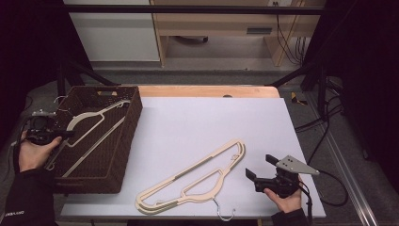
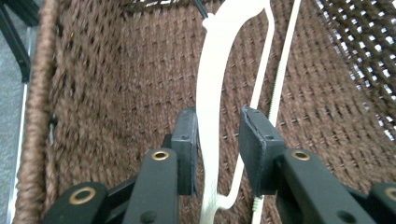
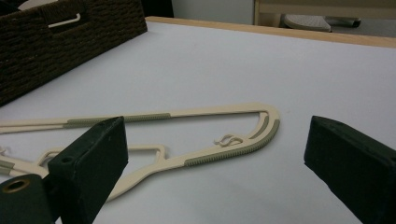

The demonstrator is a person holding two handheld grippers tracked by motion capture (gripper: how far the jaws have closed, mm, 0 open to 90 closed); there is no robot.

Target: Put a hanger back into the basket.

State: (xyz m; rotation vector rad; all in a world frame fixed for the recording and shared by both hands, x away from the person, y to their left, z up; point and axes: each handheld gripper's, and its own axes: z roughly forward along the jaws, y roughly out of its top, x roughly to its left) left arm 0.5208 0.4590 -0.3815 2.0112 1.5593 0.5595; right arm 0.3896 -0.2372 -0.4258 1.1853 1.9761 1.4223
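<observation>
A pale hanger [image 1: 91, 117] lies slanted inside the brown woven basket [image 1: 134, 117] at the table's left. My left gripper [image 1: 69, 134] reaches into the basket from its left side. In the left gripper view the hanger's flat arm [image 2: 210, 93] runs between the jaws of my left gripper [image 2: 218, 140]. It rests against the left pad, with a gap to the right pad, so the gripper is open. Two cream hangers [image 1: 197, 176] lie overlapped on the white sheet, their metal hook [image 1: 226, 214] near the front edge. My right gripper [image 1: 259, 166] stands open just right of them, nothing between its jaws [image 3: 217, 140].
The basket wall [image 2: 93, 70] rises close around the left gripper. The basket [image 3: 70, 42] shows far left in the right gripper view, beyond the hangers [image 3: 224, 112]. White sheet [image 1: 211, 117] spreads behind them. Cables [image 1: 329, 141] hang off the table's right side.
</observation>
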